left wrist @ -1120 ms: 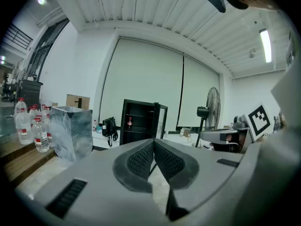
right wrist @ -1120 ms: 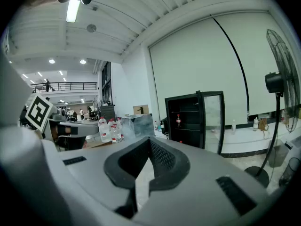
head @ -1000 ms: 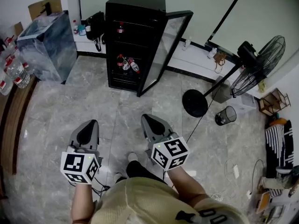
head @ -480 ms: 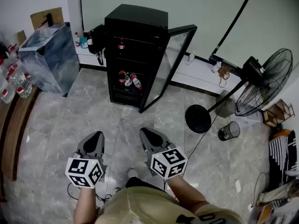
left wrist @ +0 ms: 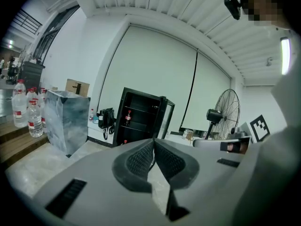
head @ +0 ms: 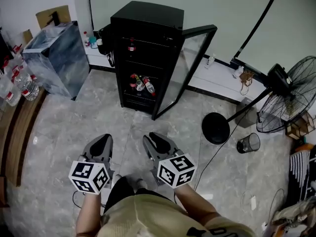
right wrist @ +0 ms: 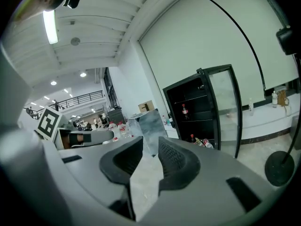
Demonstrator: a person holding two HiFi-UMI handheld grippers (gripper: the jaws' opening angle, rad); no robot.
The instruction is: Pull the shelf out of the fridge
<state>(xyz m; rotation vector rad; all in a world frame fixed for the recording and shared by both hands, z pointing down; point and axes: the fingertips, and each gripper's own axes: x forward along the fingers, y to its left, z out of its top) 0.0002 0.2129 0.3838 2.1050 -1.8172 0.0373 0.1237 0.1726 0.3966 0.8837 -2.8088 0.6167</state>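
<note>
The right claw point(head: 151, 138) has just been opening, jaws empty; the left claw point(head: 103, 139) is sitting closed, empty; both are nearing the fridge point(head: 148, 43), readying a grasp

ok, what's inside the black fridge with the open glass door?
Inside the black fridge: one red-labelled bottle stands in the upper part, and several bottles lie lower down. The bottom section is too dark to read.
</note>
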